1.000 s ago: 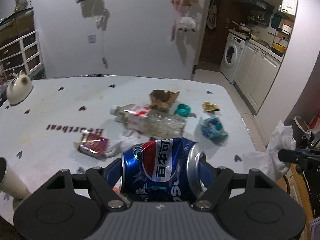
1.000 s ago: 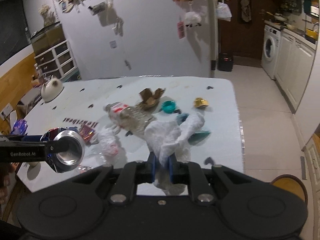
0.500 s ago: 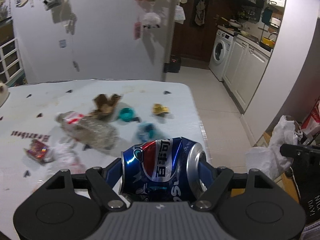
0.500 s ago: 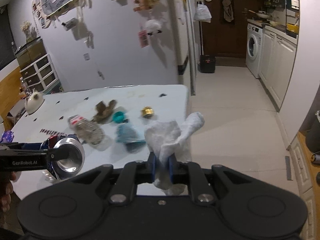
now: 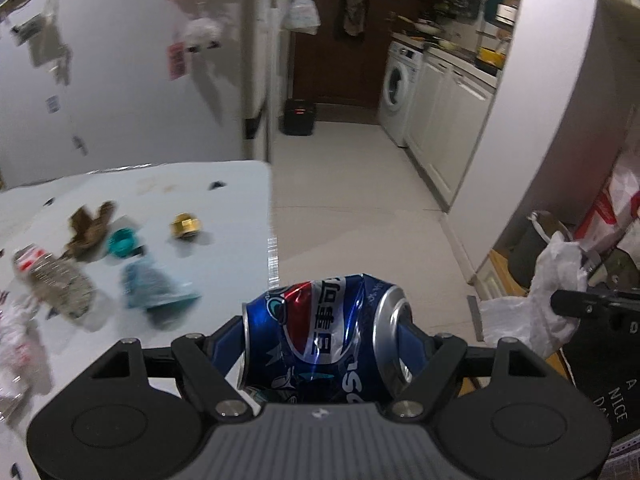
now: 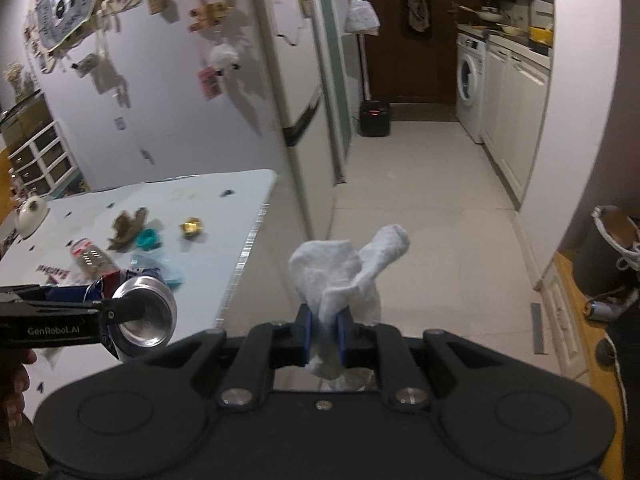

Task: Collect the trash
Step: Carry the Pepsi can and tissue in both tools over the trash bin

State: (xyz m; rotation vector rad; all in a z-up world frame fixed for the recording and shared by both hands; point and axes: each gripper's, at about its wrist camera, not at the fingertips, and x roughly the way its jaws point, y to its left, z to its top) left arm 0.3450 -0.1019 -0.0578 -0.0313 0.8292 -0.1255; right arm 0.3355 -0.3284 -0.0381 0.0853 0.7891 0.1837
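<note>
While my left tongs (image 5: 324,344) clamp the can (image 5: 320,336) and right tongs (image 6: 324,330) pinch the tissue (image 6: 344,272), any slackening could drop either short of the bin (image 6: 612,248) at far right

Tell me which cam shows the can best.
Left wrist: the can fills the centre, clamped between the left tongs, with the dented side and logo readable. Right wrist shows only its silver end at the left edge, its body mostly hidden behind the tong arm.

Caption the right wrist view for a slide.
Right gripper pinches a crumpled tissue beside the table.
</note>
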